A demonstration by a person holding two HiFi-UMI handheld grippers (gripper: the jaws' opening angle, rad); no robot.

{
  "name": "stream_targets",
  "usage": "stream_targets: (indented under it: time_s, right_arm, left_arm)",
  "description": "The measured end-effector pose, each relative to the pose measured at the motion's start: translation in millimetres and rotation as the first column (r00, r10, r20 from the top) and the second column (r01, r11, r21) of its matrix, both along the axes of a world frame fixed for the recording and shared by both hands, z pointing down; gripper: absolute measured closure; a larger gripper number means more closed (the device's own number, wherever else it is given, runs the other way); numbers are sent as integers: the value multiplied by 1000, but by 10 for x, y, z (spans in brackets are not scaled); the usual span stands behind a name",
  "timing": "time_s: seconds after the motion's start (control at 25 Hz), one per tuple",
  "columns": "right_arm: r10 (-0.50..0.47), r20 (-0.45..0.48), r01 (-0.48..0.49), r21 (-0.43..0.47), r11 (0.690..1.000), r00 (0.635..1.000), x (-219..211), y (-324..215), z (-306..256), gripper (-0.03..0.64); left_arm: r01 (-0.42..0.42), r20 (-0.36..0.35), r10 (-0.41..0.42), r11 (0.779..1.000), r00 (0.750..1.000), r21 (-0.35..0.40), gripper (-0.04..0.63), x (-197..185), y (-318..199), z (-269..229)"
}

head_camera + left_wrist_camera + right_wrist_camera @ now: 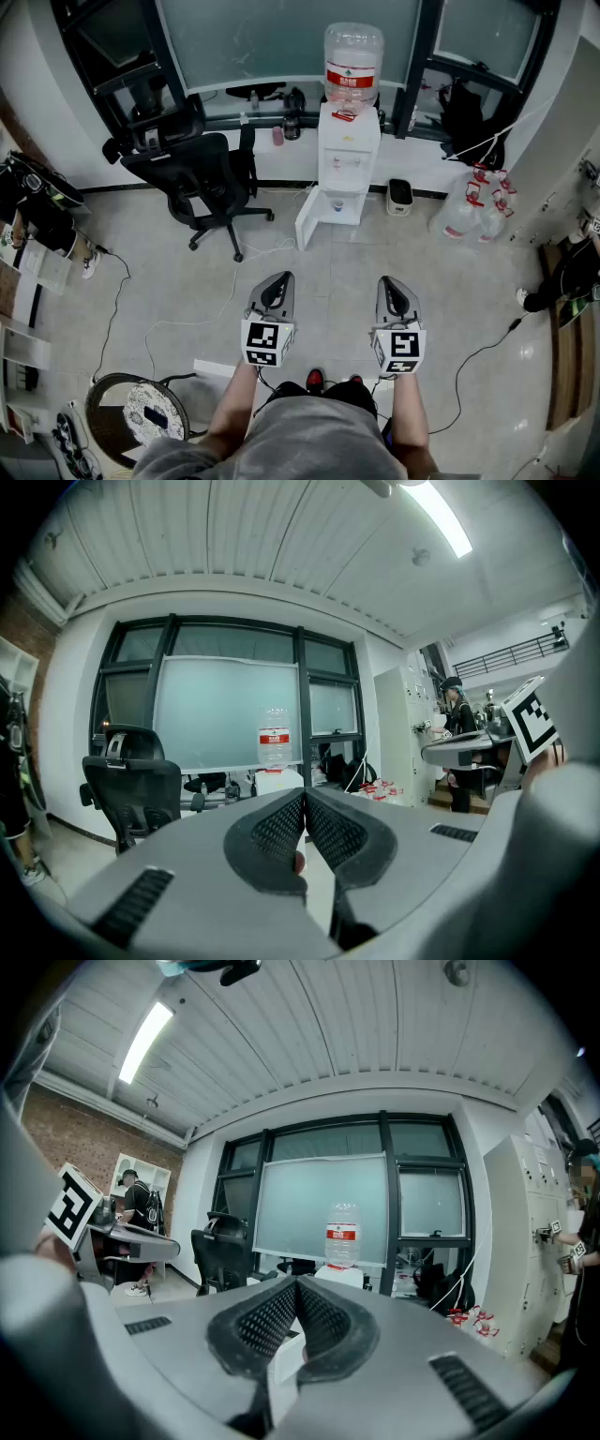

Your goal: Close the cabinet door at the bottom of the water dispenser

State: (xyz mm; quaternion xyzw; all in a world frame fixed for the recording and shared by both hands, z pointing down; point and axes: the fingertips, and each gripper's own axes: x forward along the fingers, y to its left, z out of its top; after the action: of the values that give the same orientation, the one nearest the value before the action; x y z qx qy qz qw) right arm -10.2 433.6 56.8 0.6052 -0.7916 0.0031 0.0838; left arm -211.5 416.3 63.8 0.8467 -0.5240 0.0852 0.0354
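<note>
The white water dispenser (348, 161) stands against the window wall with a clear bottle (353, 59) on top. Its bottom cabinet door (308, 221) hangs open, swung out to the left. My two grippers are held side by side well short of it, over the floor. The left gripper (277, 281) is shut with nothing between its jaws, and so is the right gripper (390, 283). Past the closed left gripper (305, 797) the bottle (274, 746) shows far off. In the right gripper view, the bottle (343, 1235) rises beyond the right gripper (296, 1286).
A black office chair (200, 178) stands left of the dispenser. A small bin (400, 196) and several water jugs (473, 210) sit to its right. Cables (127, 300) trail across the tiled floor. A round stool (141, 412) is at lower left. A person (562, 277) sits at the right edge.
</note>
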Motion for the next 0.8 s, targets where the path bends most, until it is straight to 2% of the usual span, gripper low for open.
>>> stream_targets:
  time_s: [0.48,0.8]
  right_arm:
    - [5,8,-5,-2,1000,1000,-108,-151,-4,597]
    - [-18,16,18,2,1000,1000,-188,-504,2,597]
  left_arm:
    - [8,-4,-8,1000,1000,13,572,-169,-160,-3]
    - [22,10,-22,1000,1000,16,572,-219,-425,-13]
